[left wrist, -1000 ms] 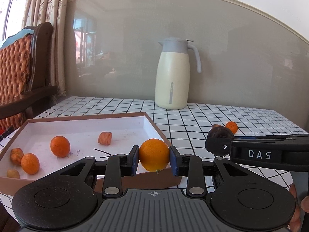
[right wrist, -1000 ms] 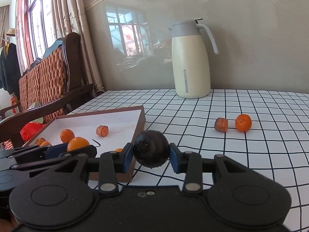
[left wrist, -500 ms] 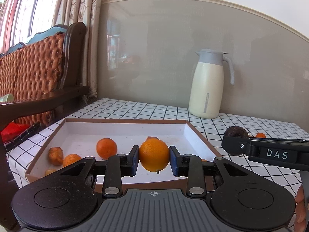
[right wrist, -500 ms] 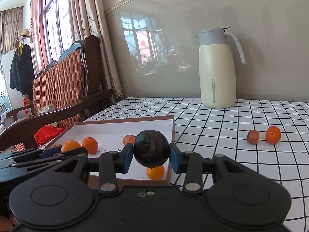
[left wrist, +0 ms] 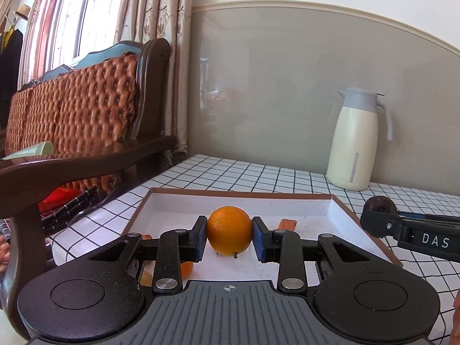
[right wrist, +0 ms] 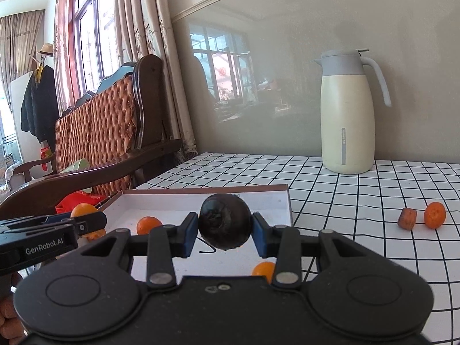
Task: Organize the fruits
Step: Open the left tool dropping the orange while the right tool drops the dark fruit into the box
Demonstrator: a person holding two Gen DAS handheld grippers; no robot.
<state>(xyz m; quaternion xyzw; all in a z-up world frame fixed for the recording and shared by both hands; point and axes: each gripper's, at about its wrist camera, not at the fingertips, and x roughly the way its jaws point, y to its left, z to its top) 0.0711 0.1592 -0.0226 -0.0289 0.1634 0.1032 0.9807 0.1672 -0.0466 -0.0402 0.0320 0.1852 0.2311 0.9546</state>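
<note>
My left gripper (left wrist: 229, 235) is clamped on an orange (left wrist: 229, 231), held above the box (left wrist: 362, 231). My right gripper (right wrist: 224, 231) is clamped on a dark fruit (right wrist: 224, 222), also over the box. Both rigs hide most of the box floor; loose fruit there shows only in part. A tangerine (right wrist: 434, 215) and brown stub (right wrist: 407, 218) lie right of the box, near the jug (right wrist: 346, 112).

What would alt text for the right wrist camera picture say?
A handheld right gripper clamps a dark round fruit above a shallow white box holding small oranges. Two more orange pieces and a cream jug sit on the checked table.
</note>
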